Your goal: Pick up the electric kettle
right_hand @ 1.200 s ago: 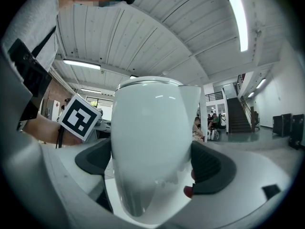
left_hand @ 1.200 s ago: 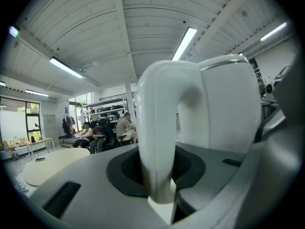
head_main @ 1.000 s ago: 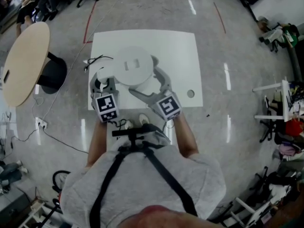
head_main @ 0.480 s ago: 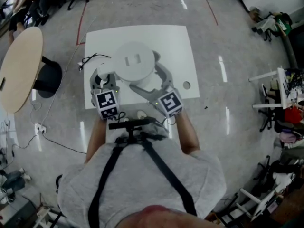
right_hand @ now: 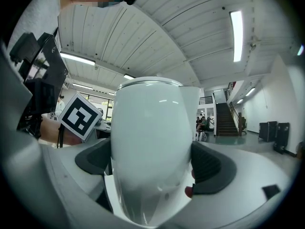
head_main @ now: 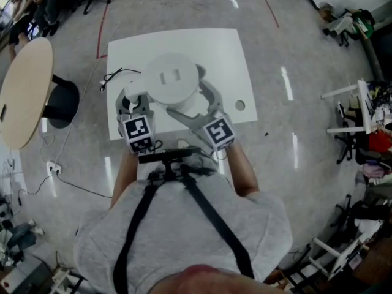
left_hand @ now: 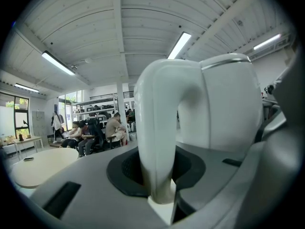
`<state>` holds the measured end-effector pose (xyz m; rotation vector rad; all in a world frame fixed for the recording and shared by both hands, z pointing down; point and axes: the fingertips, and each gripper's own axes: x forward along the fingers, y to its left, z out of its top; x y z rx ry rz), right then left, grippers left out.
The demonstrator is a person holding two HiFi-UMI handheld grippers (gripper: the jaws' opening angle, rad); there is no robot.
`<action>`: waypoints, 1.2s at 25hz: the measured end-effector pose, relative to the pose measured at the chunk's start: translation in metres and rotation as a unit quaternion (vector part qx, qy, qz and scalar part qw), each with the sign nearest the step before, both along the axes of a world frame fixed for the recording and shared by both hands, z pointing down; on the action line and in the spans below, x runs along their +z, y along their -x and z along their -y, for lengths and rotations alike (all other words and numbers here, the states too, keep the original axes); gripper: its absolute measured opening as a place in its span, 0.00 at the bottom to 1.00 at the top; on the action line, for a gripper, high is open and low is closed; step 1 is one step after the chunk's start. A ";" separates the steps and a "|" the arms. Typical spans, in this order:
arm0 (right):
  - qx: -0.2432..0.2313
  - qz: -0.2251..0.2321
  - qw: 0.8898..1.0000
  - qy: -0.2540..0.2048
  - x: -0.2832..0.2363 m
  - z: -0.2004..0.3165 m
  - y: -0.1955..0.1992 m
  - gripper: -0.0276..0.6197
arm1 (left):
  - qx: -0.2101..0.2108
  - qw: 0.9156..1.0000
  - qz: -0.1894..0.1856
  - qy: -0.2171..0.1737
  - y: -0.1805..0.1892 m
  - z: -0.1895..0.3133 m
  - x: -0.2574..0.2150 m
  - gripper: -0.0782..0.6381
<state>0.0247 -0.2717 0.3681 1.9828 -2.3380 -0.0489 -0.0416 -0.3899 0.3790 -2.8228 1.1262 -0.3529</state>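
A white electric kettle point(head_main: 171, 79) is held over the white table point(head_main: 233, 48), its round lid facing up in the head view. My left gripper point(head_main: 131, 105) is shut on the kettle's arched handle point(left_hand: 159, 128), which stands upright between the dark pads point(left_hand: 190, 168). My right gripper point(head_main: 190, 104) is shut on the kettle's rounded body point(right_hand: 150, 142), one pad point(right_hand: 212, 168) on each side. The left gripper's marker cube point(right_hand: 80, 116) shows beyond the kettle in the right gripper view. What lies beneath the kettle is hidden.
A black cable point(head_main: 116, 75) lies on the table's left part, and a round hole point(head_main: 239, 105) sits near its right front corner. A round wooden table point(head_main: 24, 90) and a black stool point(head_main: 64, 100) stand to the left. Clutter lines the right wall.
Both grippers and the kettle have shifted slightly over the table, toward its front edge. Both grips look the same as before.
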 end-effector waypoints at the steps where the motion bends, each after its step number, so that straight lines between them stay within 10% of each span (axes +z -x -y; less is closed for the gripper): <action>1: 0.001 -0.001 1.000 -0.002 0.000 0.001 -0.001 0.86 | -0.001 1.000 -0.001 0.000 -0.001 0.001 0.000 0.24; 30: 0.001 -0.011 1.000 -0.003 0.000 0.018 0.001 0.86 | -0.006 1.000 0.010 -0.004 0.001 0.017 0.000 0.24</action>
